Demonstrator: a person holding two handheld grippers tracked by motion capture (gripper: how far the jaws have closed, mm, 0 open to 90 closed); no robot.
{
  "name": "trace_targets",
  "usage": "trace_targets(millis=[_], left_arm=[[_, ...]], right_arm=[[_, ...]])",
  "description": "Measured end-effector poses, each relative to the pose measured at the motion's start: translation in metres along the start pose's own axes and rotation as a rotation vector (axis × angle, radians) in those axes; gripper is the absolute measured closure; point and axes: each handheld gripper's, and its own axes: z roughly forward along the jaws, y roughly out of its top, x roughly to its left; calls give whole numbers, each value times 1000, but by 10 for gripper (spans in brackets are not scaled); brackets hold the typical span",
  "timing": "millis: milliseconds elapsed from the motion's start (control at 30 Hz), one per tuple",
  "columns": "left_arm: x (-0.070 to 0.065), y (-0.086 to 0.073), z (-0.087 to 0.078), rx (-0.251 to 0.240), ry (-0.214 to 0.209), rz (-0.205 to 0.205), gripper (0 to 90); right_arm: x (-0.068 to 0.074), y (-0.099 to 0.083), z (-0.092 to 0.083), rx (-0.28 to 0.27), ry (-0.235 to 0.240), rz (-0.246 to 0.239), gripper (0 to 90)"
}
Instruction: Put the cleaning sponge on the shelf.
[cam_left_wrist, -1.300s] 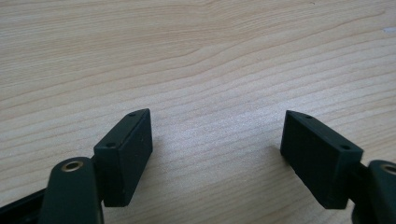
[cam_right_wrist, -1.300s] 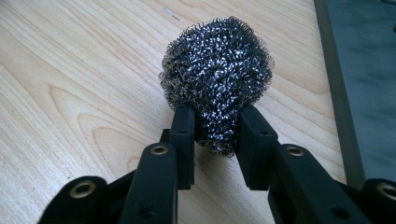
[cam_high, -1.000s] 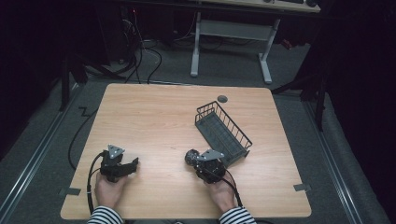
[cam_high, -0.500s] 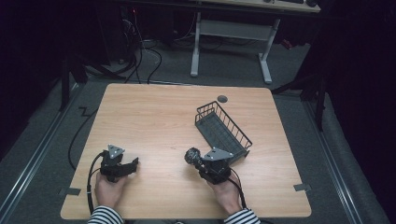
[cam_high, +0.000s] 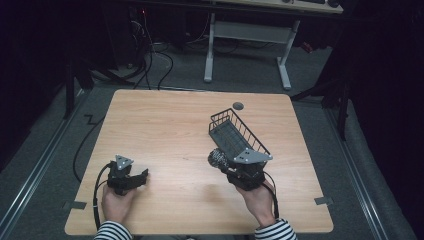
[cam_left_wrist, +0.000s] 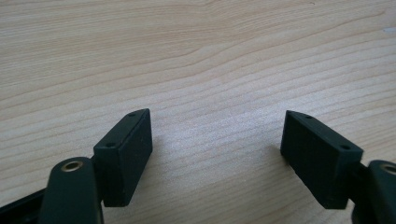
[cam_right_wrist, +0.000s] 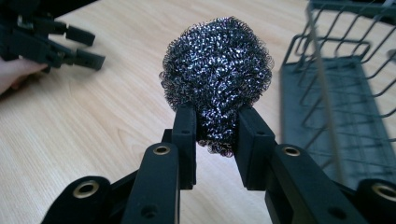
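Note:
A steel-wool scouring ball (cam_right_wrist: 217, 79) is pinched between the two black jaws of my right gripper (cam_right_wrist: 215, 122), which is shut on it and holds it above the wooden table. From above, the ball (cam_high: 218, 158) sticks out of the right gripper (cam_high: 226, 166) just left of a black wire basket (cam_high: 235, 134) with a dark flat bottom (cam_right_wrist: 327, 116). My left gripper (cam_high: 142, 176) rests low at the front left of the table (cam_high: 165, 125), open. Its jaws stand wide apart over bare wood (cam_left_wrist: 217, 135) with nothing between them.
The wire basket sits tilted right of the table's centre, its near rim close to my right hand. A small round cable port (cam_high: 238, 105) lies at the back edge. Another desk's frame (cam_high: 245, 35) and loose cables (cam_high: 150, 55) are on the dark floor beyond.
My right gripper has risen with the scouring ball and drifted toward the basket. The left gripper has stayed where it was.

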Motion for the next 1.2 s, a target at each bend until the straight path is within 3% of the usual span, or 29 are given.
trace_targets(millis=[133, 233, 633, 867, 1200], left_arm=[[0, 0, 0, 0, 1, 0, 255], [0, 0, 0, 0, 0, 1, 254], [0, 0, 0, 0, -1, 1, 253], [0, 0, 0, -1, 0, 1, 257], [0, 0, 1, -1, 2, 1, 260]], right_arm=[[-8, 6, -8, -10, 11, 15, 721], [-16, 11, -15, -19, -6, 12, 721], [-66, 21, -30, -26, -104, 82, 721], [-90, 18, -19, 46, -148, 113, 719], [-101, 21, -4, 130, -151, 95, 714]])
